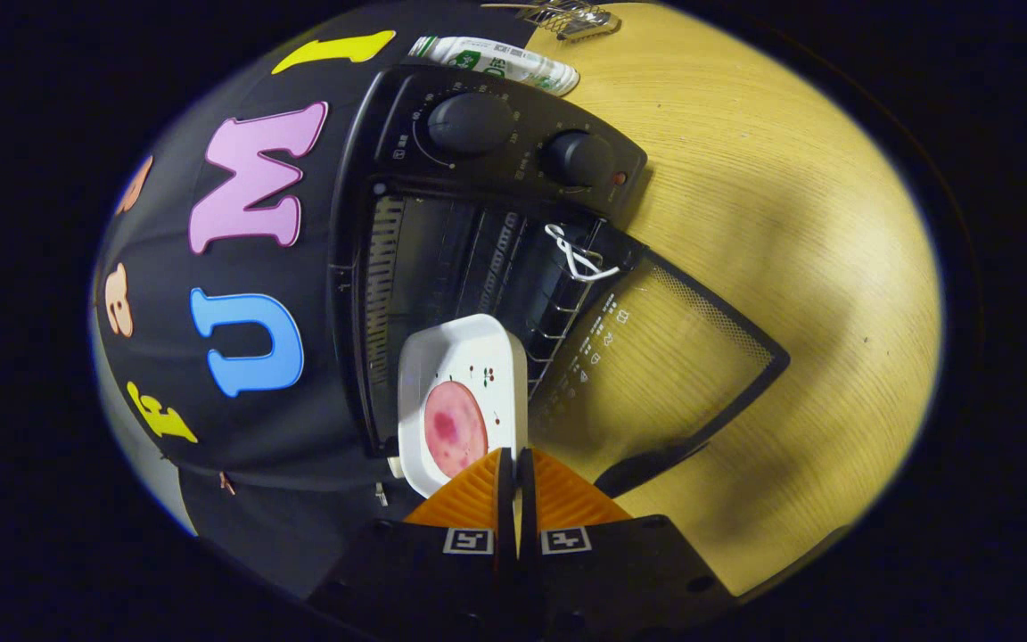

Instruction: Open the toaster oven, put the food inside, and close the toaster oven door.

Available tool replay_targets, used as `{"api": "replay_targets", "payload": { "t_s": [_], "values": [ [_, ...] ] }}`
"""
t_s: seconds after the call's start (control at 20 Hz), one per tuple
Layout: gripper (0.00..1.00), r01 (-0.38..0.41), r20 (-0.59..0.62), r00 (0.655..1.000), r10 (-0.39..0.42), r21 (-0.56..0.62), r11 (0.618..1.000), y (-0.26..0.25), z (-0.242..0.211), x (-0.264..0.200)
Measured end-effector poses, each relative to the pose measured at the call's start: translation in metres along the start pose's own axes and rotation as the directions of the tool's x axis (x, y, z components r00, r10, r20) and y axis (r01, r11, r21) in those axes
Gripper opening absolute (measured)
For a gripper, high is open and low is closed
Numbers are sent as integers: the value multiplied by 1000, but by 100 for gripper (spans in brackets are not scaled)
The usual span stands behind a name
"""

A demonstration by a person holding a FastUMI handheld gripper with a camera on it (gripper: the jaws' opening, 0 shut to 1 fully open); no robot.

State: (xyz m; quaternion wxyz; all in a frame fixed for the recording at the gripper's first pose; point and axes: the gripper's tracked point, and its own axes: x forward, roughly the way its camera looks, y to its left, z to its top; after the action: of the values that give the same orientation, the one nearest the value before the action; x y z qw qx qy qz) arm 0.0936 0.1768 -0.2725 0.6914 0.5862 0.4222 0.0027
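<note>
The fingers (513,464) are drawn close together, pinching the near rim of a white dish (464,366) between them; both press on that rim, with only a thin slit left between them. The dish is square with rounded corners and carries a round pink slice of food (455,428) that lies just ahead of the fingertips; a few small dark specks dot the dish beyond the slice. The far half of the dish reaches into the mouth of the toaster oven (442,267) — a black box whose cavity stands open, with a wire rack (558,303) showing inside. The oven door (665,357) is swung fully open and lies flat on the wooden desk (799,267); its glass lets the wood grain show through, and its handle (647,468) sits at the outer edge, beside the fingers. Two round knobs (469,123) sit on the oven's control panel, with a small red light (620,177) next to the second one. Beyond the oven a white bottle with a green label (496,61) lies on its side; a small wire rack (567,18) rests on the desk farther off.
</note>
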Motion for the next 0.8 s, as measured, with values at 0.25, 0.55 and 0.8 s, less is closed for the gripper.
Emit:
{"api": "replay_targets", "payload": {
  "t_s": [0.25, 0.55, 0.8],
  "values": [
    [5, 22, 65, 998, -27, 85, 996, -2, 24, 23],
    [5, -13, 184, 983, -27, 213, 977, 13, 51, 41],
    [6, -39, 204, 979, -13, 253, 967, 21, 55, 53]
  ]
}}
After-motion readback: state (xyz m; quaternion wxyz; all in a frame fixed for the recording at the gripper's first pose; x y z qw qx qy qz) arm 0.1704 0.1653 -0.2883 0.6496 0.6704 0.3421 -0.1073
